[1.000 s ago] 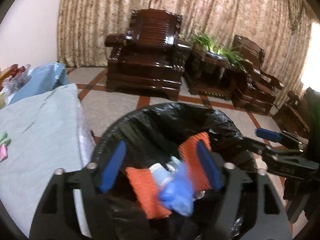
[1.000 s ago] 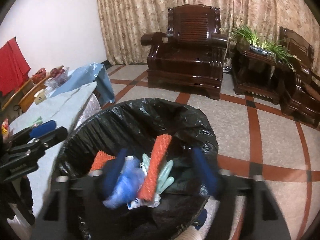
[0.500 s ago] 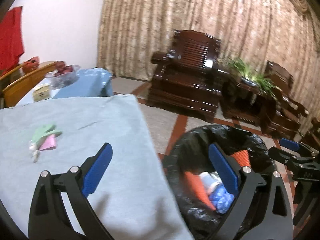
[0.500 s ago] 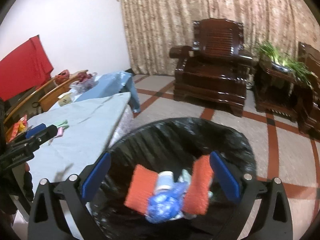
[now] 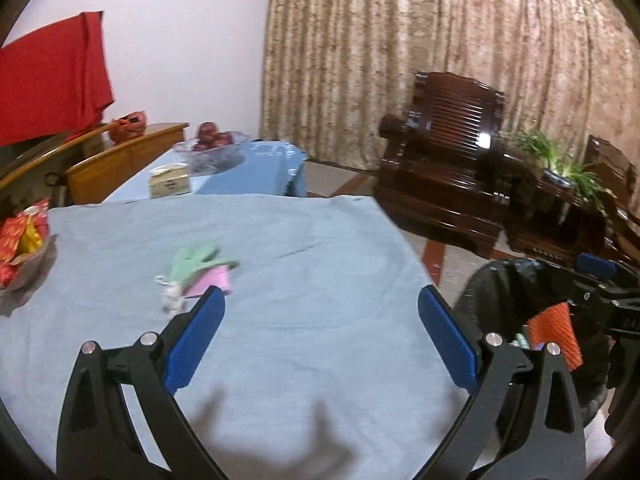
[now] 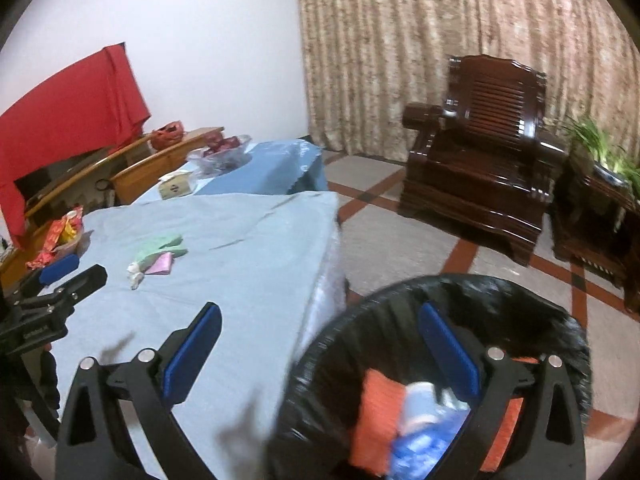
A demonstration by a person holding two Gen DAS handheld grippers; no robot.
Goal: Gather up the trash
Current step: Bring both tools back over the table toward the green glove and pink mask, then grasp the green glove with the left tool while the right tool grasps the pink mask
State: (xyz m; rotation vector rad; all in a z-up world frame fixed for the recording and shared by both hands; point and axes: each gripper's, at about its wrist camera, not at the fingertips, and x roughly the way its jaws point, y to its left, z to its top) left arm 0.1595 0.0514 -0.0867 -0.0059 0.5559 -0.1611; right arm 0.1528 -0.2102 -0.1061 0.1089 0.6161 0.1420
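A small heap of trash (image 5: 198, 271) lies on the light blue tablecloth (image 5: 304, 352): a pale green glove, a pink wrapper and a white crumpled bit. In the right wrist view the same heap (image 6: 157, 258) sits left of centre. My left gripper (image 5: 320, 340) hangs open over the cloth, the heap just beyond its left fingertip. My right gripper (image 6: 320, 350) is open and empty, straddling the table edge and the black-lined bin (image 6: 532, 300). Orange pieces (image 6: 376, 412) and blue plastic (image 6: 424, 428) lie in the bin.
A bowl of red snack packets (image 5: 20, 240) stands at the table's left edge. Behind are a tissue box (image 5: 169, 185), a glass fruit bowl (image 5: 212, 147) and wooden chairs. Dark wooden armchairs (image 6: 480, 148) and a plant (image 6: 604, 148) stand across the tiled floor.
Both grippers swung left from over the bin toward the table and opened wider. The blue plastic and orange pieces that were between the fingers now lie in the bin.
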